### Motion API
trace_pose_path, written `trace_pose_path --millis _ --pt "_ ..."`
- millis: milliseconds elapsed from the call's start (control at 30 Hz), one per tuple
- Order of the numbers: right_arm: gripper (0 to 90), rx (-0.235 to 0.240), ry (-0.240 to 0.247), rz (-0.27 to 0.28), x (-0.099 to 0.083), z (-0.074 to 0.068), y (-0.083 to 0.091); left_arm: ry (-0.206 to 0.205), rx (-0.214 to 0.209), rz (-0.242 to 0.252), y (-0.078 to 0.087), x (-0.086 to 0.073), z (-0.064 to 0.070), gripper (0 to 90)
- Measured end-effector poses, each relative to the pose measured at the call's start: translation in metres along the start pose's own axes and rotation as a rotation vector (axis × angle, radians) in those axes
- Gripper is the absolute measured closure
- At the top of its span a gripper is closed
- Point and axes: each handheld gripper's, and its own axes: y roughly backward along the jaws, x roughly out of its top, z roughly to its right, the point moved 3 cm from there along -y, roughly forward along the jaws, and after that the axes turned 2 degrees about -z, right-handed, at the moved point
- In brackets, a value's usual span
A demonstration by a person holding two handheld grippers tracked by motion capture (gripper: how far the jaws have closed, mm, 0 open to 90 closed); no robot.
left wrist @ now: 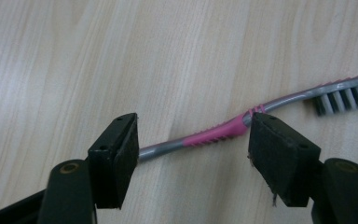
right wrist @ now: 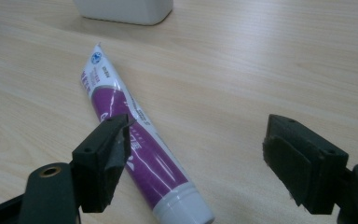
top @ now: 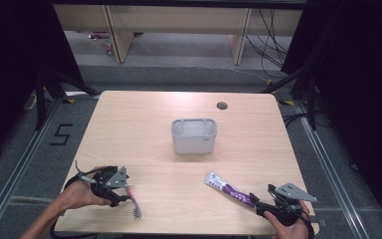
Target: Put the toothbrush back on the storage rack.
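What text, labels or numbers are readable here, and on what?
"5": black numeral on the floor, left of the table.
Toothpaste tube: a round blue-and-white logo near its flat end and white print along the purple body, too blurred to read.
Toothbrush: no lettering visible.
Grey container: no label visible.

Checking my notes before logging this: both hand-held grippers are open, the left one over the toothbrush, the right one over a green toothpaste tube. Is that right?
One detail is off: the toothpaste tube is purple and white, not green, as the right gripper view shows. The rest holds: both hand-held grippers are open, the left over the toothbrush, the right over the tube.
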Motion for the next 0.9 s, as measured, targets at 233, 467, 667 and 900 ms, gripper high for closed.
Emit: trace_pose_path --millis 233,467,667,900 --pt "23.9 0.008 0.01 0.014 0.0 0.0 -0.003 -0.011 -0.01 -0.019 -0.003 -0.001 -0.004 35.1" --pt "23.9 0.01 0.043 -0.006 0.0 0.002 -0.002 -0.053 -0.045 -0.063 -0.005 0.003 -0.005 36.3" --pt "23.6 0.019 0.04 0.008 0.0 0.003 -0.004 -0.061 -0.076 -0.087 -0.01 0.002 -0.004 36.8" --pt "23.7 -0.009 0.057 -0.007 0.0 0.004 -0.001 -0.06 -0.098 -0.107 -0.013 0.002 -0.007 39.5"
